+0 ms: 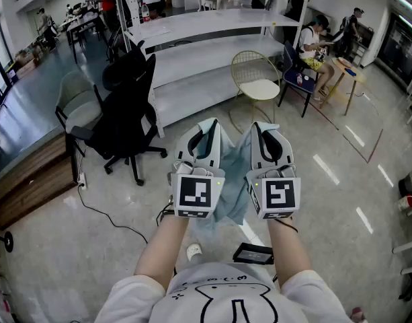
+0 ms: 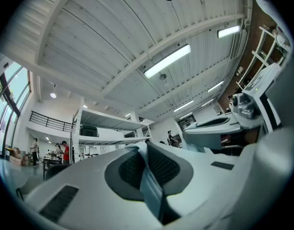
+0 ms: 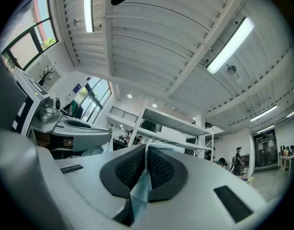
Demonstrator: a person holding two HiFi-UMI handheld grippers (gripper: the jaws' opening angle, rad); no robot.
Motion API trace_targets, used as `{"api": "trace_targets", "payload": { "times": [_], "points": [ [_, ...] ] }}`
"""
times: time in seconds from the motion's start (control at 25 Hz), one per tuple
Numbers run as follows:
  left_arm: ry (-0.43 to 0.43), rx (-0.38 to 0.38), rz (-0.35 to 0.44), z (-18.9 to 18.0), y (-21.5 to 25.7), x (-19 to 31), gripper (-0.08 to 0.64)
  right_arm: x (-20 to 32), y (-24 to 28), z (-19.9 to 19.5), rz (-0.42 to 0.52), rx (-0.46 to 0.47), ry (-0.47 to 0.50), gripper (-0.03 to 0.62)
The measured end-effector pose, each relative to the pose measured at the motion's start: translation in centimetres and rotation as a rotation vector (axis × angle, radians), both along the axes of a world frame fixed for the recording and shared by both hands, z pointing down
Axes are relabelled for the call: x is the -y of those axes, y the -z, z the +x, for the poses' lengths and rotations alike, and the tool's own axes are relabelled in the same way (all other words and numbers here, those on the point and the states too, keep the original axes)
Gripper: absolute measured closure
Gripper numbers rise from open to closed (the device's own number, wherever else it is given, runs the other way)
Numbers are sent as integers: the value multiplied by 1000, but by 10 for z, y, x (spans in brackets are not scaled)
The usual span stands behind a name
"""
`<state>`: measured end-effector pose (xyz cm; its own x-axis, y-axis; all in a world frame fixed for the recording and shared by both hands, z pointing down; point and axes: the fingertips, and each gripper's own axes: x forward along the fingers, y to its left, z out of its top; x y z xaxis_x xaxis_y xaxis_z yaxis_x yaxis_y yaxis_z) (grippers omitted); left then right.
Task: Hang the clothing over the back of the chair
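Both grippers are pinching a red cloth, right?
Not red. The left gripper and the right gripper are pinching a light blue cloth; the head view shows it hanging between them, and each gripper view shows it between the fingers.

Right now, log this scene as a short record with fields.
left claw: shut on the light blue clothing
right claw: shut on the same clothing
clothing: held up between both claws, not yet on any chair
black office chair: ahead to the left
gold wire chair: farther ahead, near the white shelving
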<state>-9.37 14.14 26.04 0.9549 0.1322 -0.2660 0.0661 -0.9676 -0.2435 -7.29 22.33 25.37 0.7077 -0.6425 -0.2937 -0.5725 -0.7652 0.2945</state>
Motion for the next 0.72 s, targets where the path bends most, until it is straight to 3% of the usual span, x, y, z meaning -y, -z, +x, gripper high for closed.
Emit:
{"api": "trace_targets", "payload": {
  "times": [0.4,0.72],
  "points": [
    [17,-9,7,-17,9,-6,541,-9,5,-17,10,3,17,565],
    [140,13,9,-32,-5,31,541,24,-7,-26,-30,-4,119,565]
  ]
}}
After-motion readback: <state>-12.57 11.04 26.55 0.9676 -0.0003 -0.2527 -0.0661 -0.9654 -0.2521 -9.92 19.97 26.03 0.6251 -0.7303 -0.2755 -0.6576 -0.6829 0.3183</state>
